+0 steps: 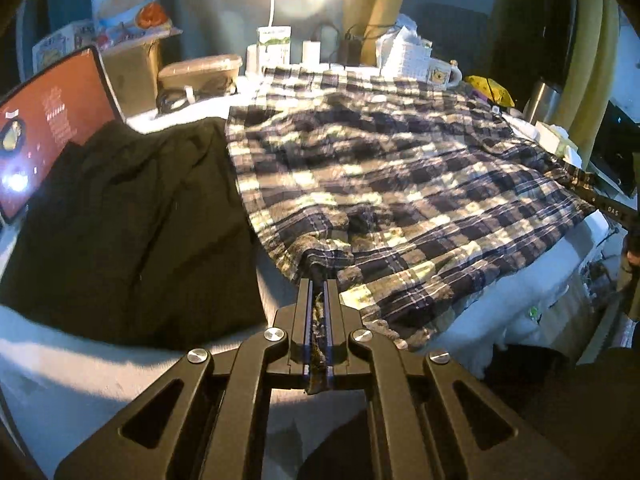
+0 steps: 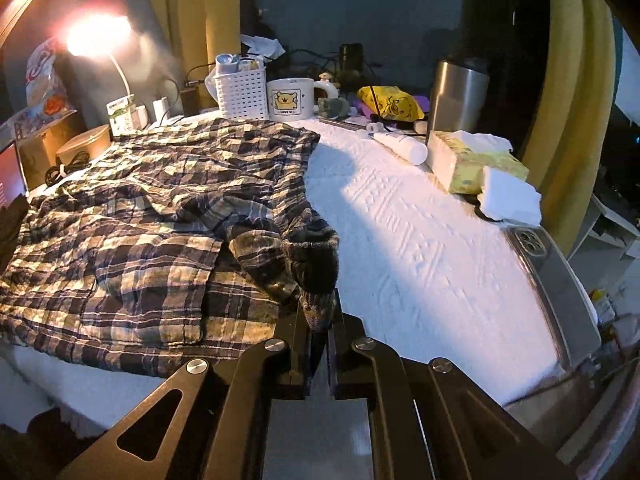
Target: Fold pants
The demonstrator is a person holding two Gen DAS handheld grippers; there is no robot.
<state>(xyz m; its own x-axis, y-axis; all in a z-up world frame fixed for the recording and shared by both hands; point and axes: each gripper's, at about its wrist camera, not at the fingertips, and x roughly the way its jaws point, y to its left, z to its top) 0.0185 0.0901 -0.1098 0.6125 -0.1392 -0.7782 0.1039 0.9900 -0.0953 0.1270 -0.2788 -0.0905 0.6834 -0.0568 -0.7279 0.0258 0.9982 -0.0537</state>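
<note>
Plaid pants [image 1: 392,168] in dark blue and cream lie spread over the white table cover [image 1: 120,368]. My left gripper [image 1: 319,276] is shut on their near edge, with cloth pinched between the jaws. In the right wrist view the pants [image 2: 140,208] lie at the left, partly folded over themselves. My right gripper [image 2: 318,304] is shut on a bunched corner of the plaid cloth, lifted a little off the table. The right gripper's arm [image 1: 608,208] shows at the far right edge of the left wrist view.
A black garment [image 1: 120,224] lies left of the pants, by a laptop [image 1: 44,128]. At the back stand a lamp [image 2: 96,36], white basket [image 2: 242,92], bear mug [image 2: 290,100] and steel tumbler [image 2: 458,96]. Tissue packs [image 2: 480,164] sit at the right.
</note>
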